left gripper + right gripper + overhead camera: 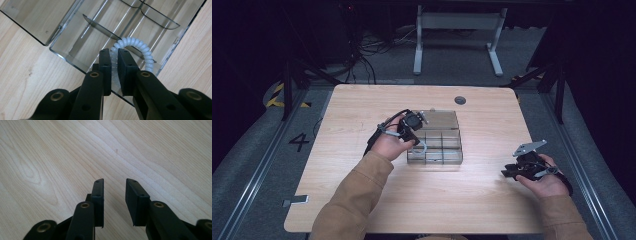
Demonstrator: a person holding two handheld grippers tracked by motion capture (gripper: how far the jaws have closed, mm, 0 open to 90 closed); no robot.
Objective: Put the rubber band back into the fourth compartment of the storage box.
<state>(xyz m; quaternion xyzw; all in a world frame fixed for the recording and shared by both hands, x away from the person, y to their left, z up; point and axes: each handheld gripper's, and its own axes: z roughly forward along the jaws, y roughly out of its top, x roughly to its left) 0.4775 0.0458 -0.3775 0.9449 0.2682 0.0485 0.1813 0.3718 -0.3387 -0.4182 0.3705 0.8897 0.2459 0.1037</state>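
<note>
A smoky clear plastic organizer box with several divided compartments lies at the table's middle, its lid folded open flat behind it. My left gripper hangs over the box's left side. In the left gripper view this gripper is shut on a white spiral coil band, which arches up over a compartment near the box's wall. My right gripper is low over bare wood at the table's right. Its jaws stand open with nothing between them.
The wooden table has a round grey cable grommet near its far edge. Beyond the table stand a white desk frame and tangled cables on the floor. A metal rail runs along the left.
</note>
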